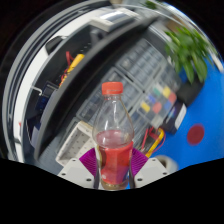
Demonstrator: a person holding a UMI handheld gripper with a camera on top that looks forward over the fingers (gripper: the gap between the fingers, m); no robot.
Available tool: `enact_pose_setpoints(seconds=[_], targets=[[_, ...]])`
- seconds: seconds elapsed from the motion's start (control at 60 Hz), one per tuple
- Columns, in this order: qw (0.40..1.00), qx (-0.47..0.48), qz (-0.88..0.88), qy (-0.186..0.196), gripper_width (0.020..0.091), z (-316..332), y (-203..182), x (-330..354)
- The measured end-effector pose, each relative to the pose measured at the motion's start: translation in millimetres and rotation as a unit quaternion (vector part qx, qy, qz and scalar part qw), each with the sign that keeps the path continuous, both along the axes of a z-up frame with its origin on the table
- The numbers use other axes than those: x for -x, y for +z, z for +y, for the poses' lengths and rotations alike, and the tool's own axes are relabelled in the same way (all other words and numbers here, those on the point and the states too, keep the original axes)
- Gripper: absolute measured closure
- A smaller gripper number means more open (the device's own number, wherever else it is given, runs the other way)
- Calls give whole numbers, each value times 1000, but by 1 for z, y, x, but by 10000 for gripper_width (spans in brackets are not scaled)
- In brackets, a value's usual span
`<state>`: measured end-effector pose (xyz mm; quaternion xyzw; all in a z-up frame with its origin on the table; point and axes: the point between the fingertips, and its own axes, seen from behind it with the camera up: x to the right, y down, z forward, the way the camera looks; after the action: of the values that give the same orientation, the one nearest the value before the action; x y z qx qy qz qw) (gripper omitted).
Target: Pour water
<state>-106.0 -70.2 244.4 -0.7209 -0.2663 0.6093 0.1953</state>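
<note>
Clearly tilted, the hand-held gripper (114, 168) pinches a capped plastic bottle (113, 138) of red liquid at lower centre between its purple pads (88, 160), so a loose squeeze could let the smooth bottle slip during pouring.

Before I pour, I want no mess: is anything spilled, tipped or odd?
No spill shows. The bottle of red liquid stands capped between the hand-held gripper fingers; only the background looks tilted.
</note>
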Motion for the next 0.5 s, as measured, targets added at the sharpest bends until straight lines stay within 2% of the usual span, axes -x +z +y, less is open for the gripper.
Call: enact_pose_setpoints(seconds=[0.133, 0.25, 0.383, 0.5], targets=[[982, -188, -3, -24, 698, 62, 3, -1], [951, -308, -27, -30, 699, 112, -19, 1], [922, -382, -52, -34, 695, 160, -56, 5], [913, -403, -67, -17, 696, 184, -87, 9]])
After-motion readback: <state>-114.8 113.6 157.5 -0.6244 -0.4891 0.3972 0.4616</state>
